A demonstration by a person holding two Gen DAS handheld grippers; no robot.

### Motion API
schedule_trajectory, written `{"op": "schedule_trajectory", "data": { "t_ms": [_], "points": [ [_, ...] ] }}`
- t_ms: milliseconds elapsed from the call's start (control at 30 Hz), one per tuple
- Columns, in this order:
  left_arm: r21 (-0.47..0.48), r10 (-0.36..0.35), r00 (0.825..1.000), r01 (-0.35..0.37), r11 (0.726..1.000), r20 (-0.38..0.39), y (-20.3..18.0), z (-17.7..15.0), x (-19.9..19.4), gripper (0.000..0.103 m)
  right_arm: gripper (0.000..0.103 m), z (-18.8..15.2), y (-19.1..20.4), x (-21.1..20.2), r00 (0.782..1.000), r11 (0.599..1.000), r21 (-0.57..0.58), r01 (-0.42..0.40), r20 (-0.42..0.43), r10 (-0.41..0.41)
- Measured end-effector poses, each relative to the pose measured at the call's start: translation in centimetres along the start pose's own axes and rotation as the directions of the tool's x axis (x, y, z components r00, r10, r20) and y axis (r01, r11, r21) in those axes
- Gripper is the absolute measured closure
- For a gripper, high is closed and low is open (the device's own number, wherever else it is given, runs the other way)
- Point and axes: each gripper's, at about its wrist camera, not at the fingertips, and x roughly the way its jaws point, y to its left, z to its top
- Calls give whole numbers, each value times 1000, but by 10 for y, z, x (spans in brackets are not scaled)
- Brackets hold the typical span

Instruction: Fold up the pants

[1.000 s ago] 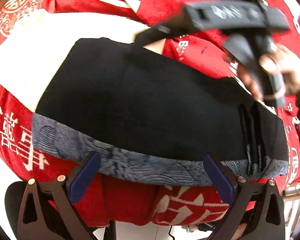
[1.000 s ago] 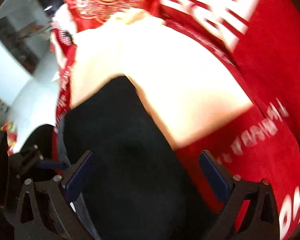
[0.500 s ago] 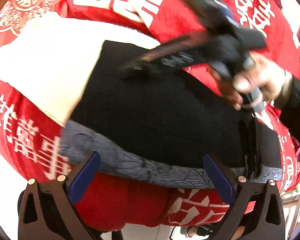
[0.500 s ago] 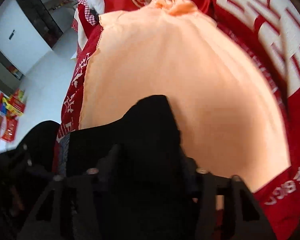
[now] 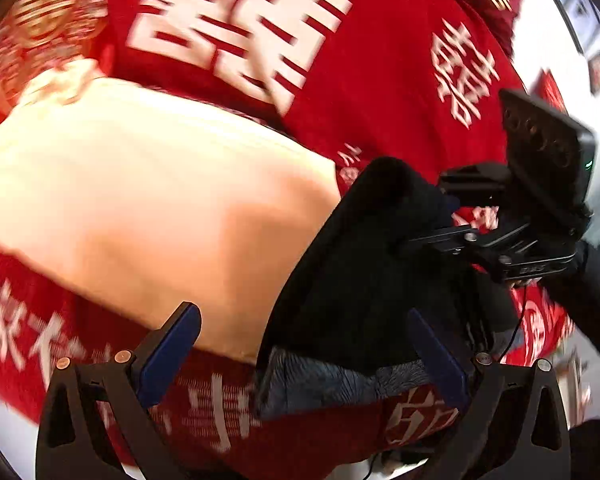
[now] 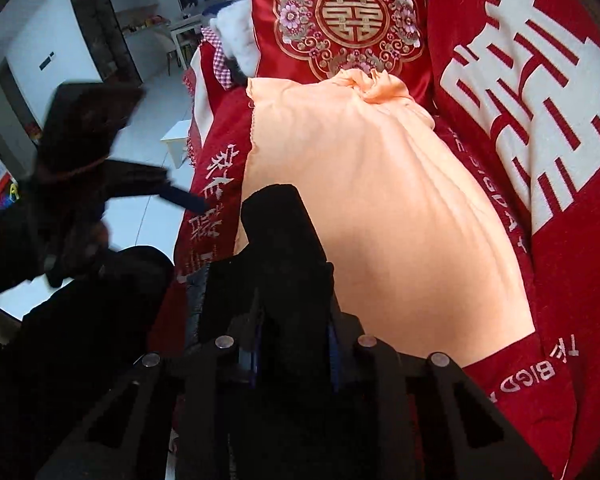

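A red bedspread (image 6: 572,320) printed with large white double-happiness characters covers the surface, a peach cloth (image 6: 380,216) spread across it and a red embroidered cushion (image 6: 340,20) propped at the far end; white floor tile shows beyond the edge. From my remote station, I see the black pants (image 5: 364,280) bunched near the bedspread's front edge, partly overlapping the peach cloth, their grey-blue patterned waistband lining (image 5: 320,380) turned out toward the left wrist camera. My right gripper (image 6: 292,360) has its blue-padded fingers drawn narrow onto a raised fold of the pants, which stands up between them as a dark peak (the same peak appears in the left view, pinched by that tool). My left gripper (image 5: 304,356) is spread wide, pads well apart, nothing between them but the waistband lying beyond; whether the fingertips touch the fabric I cannot tell.
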Motion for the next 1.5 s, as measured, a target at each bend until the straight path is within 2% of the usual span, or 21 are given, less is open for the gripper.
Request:
{"op": "schedule_trajectory", "data": {
  "t_ms": [100, 233, 267, 300, 333, 433, 500, 533, 567, 633, 733, 800, 933, 967, 1067, 1233, 1333, 1367, 1400, 1433, 1500],
  "points": [
    [108, -55, 996, 63, 992, -73, -15, 8, 26, 0, 76, -2, 4, -6, 1000, 1000, 4, -1, 4, 1],
    [135, -105, 982, 126, 983, -156, -34, 17, 67, 0, 76, -1, 13, -8, 1000, 1000, -11, -10, 3, 10],
    [145, -107, 980, 131, 981, -167, -41, 16, 75, 0, 76, -1, 15, -7, 1000, 1000, -17, -3, -2, 3],
    [180, -64, 983, 96, 979, -173, -51, 15, 82, 1, 76, -1, 17, -6, 1000, 1000, -23, 11, -11, -12],
    [231, 5, 986, 35, 972, -169, -61, 12, 88, 9, 72, -2, 16, -7, 1000, 1000, -19, 25, -18, -25],
    [249, 76, 980, -29, 968, -184, -65, 9, 90, 49, 53, -12, -7, -27, 998, 992, 107, 60, -6, -59],
    [188, 63, 976, -23, 982, -207, -54, 13, 85, 57, 41, -29, -20, -53, 995, 982, 167, 83, 45, -92],
    [159, 47, 975, -12, 987, -216, -51, 16, 84, 60, 29, -39, -25, -63, 992, 978, 181, 105, 47, -116],
    [151, 47, 974, -14, 988, -221, -50, 16, 83, 62, 23, -52, -29, -72, 990, 975, 181, 133, 30, -140],
    [169, 84, 971, -45, 985, -226, -54, 19, 87, 63, 23, -90, -42, -74, 981, 964, 187, 190, -81, -178],
    [172, 128, 963, -88, 981, -236, -59, 19, 88, 64, 23, -136, -64, -57, 948, 939, 228, 257, -248, -199],
    [133, 119, 961, -88, 987, -249, -58, 23, 87, 65, 23, -155, -70, -45, 929, 929, 231, 288, -304, -213],
    [86, 103, 960, -83, 993, -262, -59, 26, 81, 67, 19, -171, -58, -5, 924, 925, 284, 253, -353, -145],
    [89, 109, 959, -88, 992, -263, -62, 23, 83, 68, 10, -171, -49, -3, 923, 929, 254, 269, -345, -172],
    [99, 132, 957, -110, 989, -258, -71, 27, 76, 68, 7, -169, -15, 2, 936, 948, 220, 228, -317, -152],
    [122, 167, 959, -142, 982, -231, -90, 38, 66, 69, 7, -179, 18, -13, 946, 941, 230, 248, -268, -184],
    [128, 183, 956, -157, 979, -229, -99, 42, 65, 69, 6, -187, 32, -34, 985, 933, 336, 131, -150, -85],
    [130, 189, 955, -162, 978, -229, -100, 43, 64, 69, 6, -193, 39, -27, 983, 937, 331, 109, -177, -52],
    [129, 194, 954, -168, 977, -229, -103, 44, 64, 69, 6, -201, 45, -14, 968, 947, 289, 141, -242, -70],
    [127, 199, 953, -173, 977, -228, -107, 45, 63, 69, 5, -205, 54, -10, 962, 960, 215, 181, -243, -127],
    [134, 209, 952, -183, 974, -224, -115, 48, 63, 70, 0, -205, 62, -5, 955, 964, 168, 208, -248, -163]
  ]
}}
